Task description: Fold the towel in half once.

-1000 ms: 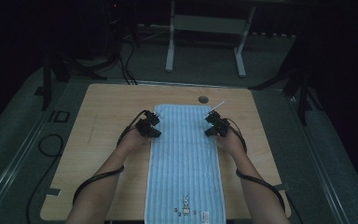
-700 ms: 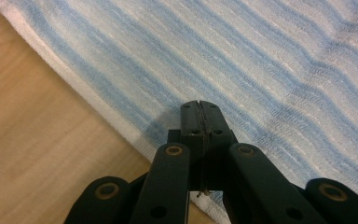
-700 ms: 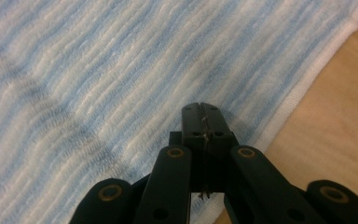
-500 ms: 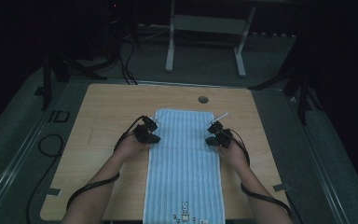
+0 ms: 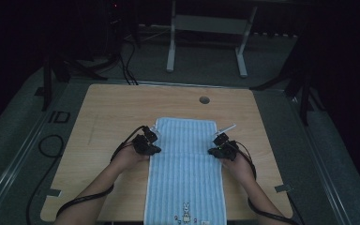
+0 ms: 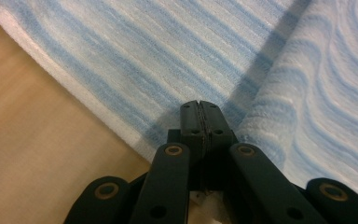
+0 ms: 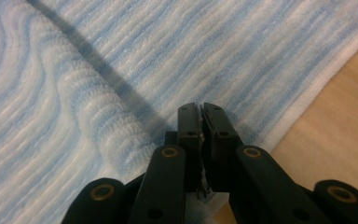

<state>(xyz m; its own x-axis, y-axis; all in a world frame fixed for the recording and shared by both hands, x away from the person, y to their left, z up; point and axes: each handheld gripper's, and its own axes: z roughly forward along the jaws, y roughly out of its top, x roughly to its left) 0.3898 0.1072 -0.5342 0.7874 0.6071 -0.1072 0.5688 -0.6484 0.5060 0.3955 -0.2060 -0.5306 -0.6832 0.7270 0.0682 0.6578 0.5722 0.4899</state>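
Folding a blue-and-white striped towel (image 5: 186,173) on a wooden table (image 5: 103,117), far edge being drawn back over the layer beneath. Best done by keeping both hands level with each other so the folded edge stays square across the stripes, by holding the cloth low over the lower layer to avoid a bulge, and by laying the far corners onto the near ones before letting go. Left gripper (image 5: 146,143) at the towel's left edge, jaws pressed together on a lifted fold of towel (image 6: 307,93) that rises just right of them, lower layer spread ahead. Right gripper (image 5: 222,149) at the right edge, jaws very nearly together, just easing a crack apart, thin towel edge (image 7: 98,121) pinched between, fold curling left of them.
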